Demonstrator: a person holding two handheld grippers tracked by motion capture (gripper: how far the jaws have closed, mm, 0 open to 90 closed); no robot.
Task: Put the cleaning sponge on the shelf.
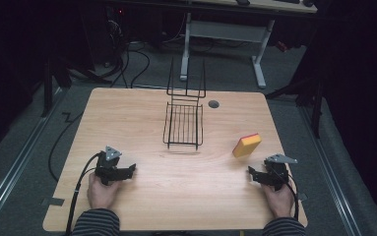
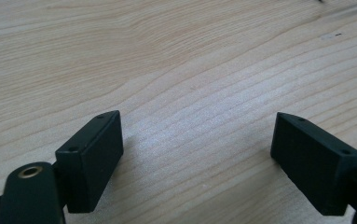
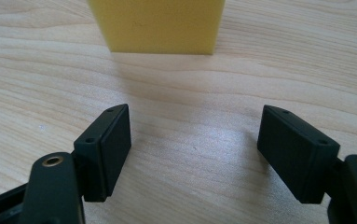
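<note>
rack (image 1: 183, 124): stood mid-table, back part raised
grommet (image 1: 213, 104): set in table (image 1: 141, 118), just right of rack
desk (image 1: 225, 30): seen behind

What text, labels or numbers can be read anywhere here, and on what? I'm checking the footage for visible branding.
None can be read. The sponge, the wire rack, the table, the left gripper and the right gripper all show plain surfaces without lettering. The things on the far desk are too dark and small to tell.

In the right gripper view, the yellow foam sponge block (image 3: 156, 25) ahead of the jaws is cut off by the top edge.
</note>
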